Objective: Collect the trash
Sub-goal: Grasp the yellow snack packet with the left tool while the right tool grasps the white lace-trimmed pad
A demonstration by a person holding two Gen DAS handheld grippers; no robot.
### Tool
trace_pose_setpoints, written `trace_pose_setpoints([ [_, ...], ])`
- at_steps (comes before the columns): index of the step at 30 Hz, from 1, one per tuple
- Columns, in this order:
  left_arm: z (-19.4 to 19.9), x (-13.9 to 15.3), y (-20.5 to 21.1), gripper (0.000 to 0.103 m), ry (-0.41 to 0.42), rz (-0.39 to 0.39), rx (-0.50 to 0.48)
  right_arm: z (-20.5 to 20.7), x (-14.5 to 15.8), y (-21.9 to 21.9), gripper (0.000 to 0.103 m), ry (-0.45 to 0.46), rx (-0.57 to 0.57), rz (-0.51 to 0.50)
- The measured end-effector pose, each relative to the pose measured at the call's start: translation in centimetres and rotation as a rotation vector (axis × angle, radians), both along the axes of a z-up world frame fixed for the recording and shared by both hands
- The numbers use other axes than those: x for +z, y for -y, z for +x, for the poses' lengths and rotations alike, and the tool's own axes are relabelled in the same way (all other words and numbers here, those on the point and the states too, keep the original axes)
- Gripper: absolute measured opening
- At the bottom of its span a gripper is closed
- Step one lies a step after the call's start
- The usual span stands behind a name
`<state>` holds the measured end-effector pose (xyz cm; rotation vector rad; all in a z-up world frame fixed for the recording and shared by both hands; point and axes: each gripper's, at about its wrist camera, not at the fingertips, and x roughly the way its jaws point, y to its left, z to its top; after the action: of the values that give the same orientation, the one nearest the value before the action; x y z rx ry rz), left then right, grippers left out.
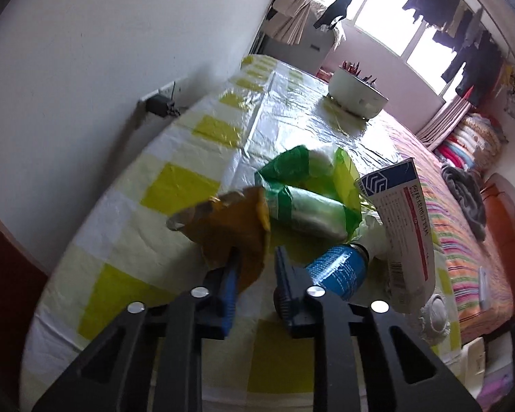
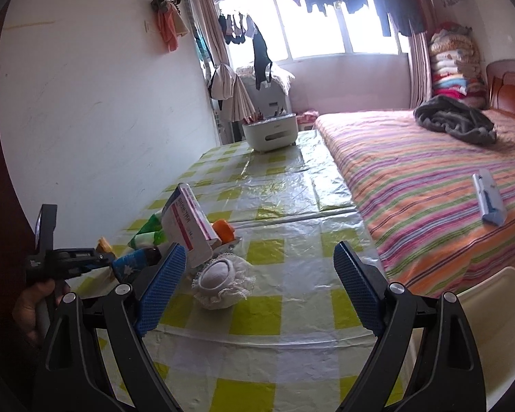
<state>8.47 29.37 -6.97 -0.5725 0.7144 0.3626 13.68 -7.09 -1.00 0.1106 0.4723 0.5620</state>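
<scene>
A pile of trash lies on the yellow-checked tablecloth [image 1: 127, 240]: a yellow-brown wrapper [image 1: 230, 226], a green and white packet [image 1: 302, 202], a blue-labelled bottle [image 1: 340, 271] and a white and pink medicine box [image 1: 401, 233]. My left gripper [image 1: 255, 267] has narrowly parted jaws around the wrapper's lower edge, just left of the bottle. In the right wrist view my right gripper [image 2: 257, 278] is wide open and empty above the cloth. The box [image 2: 189, 226], the bottle [image 2: 137, 262], an orange cap [image 2: 223, 230] and a white lace-edged ball [image 2: 219, 281] lie ahead to its left.
A white bowl-shaped container [image 2: 269, 134] holding red sticks stands at the table's far end. A striped bed [image 2: 429, 178] borders the table on the right, with a grey blanket [image 2: 453, 120] and a blue-white box [image 2: 487, 199]. The wall runs along the left.
</scene>
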Motion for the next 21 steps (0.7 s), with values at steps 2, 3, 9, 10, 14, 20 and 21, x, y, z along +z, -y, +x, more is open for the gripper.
trace_pose_setpoints([
  [2, -0.1, 0.1, 0.1, 0.007, 0.012, 0.0, -0.005, 0.6, -0.2, -0.6, 0.087, -0.023, 0.02, 0.001],
  [3, -0.2, 0.3, 0.2, 0.005, 0.021, 0.005, -0.004, 0.9, -0.4, -1.1, 0.087, -0.034, 0.036, -0.003],
  [9, -0.8, 1.2, 0.8, 0.001, 0.082, 0.039, -0.014, 2.3, -1.5, -4.2, 0.087, -0.073, 0.103, -0.06],
  [10, -0.9, 1.3, 0.7, 0.001, 0.083, 0.041, -0.014, 2.5, -1.6, -4.5, 0.087, -0.073, 0.112, -0.068],
  [14, -0.8, 1.2, 0.5, 0.002, 0.043, 0.066, 0.01, 2.7, -1.4, -5.4, 0.087, -0.063, 0.134, -0.078],
  [20, -0.5, 1.2, 1.1, 0.008, 0.004, 0.101, 0.014, 2.8, -1.7, -5.6, 0.087, -0.084, 0.144, -0.073],
  [21, -0.4, 1.1, 1.0, 0.014, 0.003, 0.084, 0.013, 2.7, -1.7, -5.6, 0.087, -0.085, 0.148, -0.074],
])
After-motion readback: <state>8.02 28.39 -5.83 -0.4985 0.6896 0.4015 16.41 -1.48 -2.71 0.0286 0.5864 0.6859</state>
